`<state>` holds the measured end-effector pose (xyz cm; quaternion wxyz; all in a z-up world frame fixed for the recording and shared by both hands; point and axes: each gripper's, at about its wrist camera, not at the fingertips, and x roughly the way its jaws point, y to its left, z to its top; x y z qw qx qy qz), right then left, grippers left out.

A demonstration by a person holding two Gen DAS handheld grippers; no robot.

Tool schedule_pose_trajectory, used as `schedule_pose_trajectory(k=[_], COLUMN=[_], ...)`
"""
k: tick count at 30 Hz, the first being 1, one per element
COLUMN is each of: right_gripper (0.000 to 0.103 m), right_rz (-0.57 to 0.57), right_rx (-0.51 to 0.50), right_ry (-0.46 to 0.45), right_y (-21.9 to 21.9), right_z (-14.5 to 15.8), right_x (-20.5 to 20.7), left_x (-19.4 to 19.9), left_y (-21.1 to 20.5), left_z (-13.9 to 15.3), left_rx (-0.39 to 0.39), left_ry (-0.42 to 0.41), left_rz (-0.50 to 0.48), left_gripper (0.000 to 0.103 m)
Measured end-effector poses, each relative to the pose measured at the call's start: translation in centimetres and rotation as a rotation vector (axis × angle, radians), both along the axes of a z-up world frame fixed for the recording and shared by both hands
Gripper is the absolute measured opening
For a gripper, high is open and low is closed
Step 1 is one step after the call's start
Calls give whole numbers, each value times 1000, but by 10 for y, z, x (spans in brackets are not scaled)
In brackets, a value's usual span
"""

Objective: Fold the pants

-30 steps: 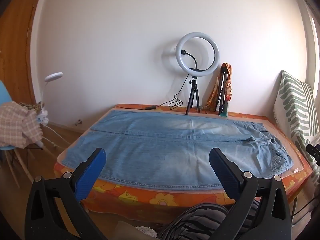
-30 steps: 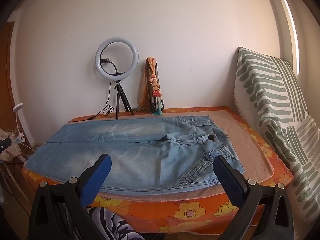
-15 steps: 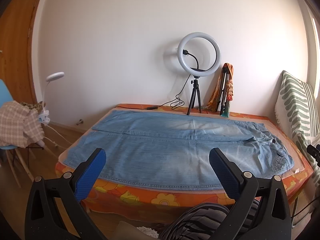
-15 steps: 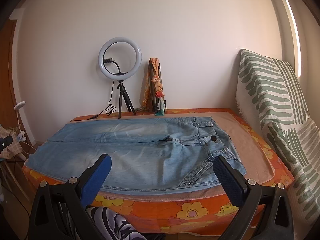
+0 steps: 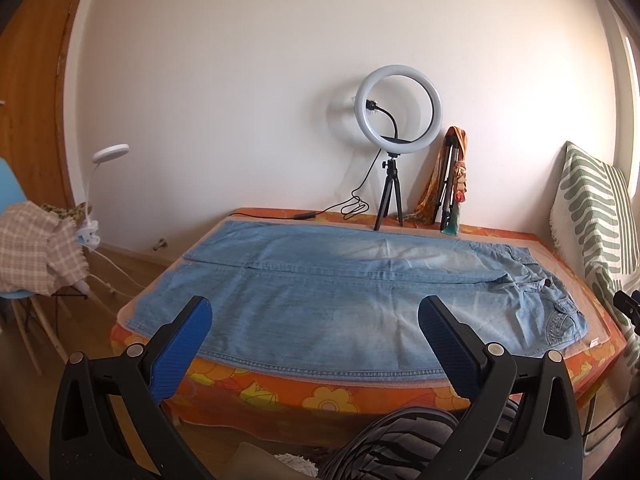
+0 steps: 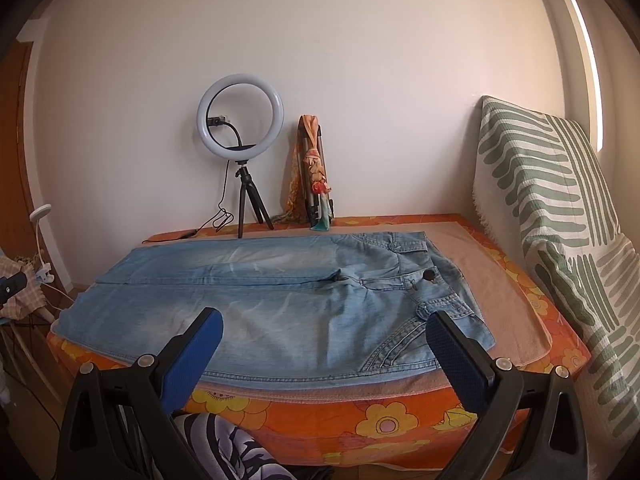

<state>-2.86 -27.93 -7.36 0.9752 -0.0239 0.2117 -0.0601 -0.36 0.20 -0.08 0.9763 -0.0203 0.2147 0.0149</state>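
Both views have drawn slightly back and up from a second ago; the light-blue jeans lie flat and unfolded on the floral-covered table; the left gripper and right gripper hover spread wide, empty; folding has not begun.

The frame edge cuts off the blue chair; a checked cloth covers its seat.

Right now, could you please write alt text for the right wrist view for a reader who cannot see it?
Light blue jeans lie flat and unfolded on a table with an orange floral cover, waistband to the right. The right tool, open and empty, hovers short of the near edge. A ring light stands by the white wall behind.
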Motion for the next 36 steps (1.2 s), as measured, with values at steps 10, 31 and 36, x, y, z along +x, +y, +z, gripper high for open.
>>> schedule_pose_trajectory(k=[10, 31, 36], right_gripper=[103, 103, 103], right_rz=[3, 6, 6], right_rx=[4, 12, 11], right_ry=[4, 7, 7], right_y=[1, 1, 1], right_z=[-2, -2, -3], right_x=[1, 1, 1], left_x=[0, 2, 2], left_y=[1, 2, 2], left_z=[0, -1, -1], left_rx=[0, 5, 5], left_ry=[1, 4, 5], left_rz=[1, 3, 4], left_gripper=[103, 103, 103])
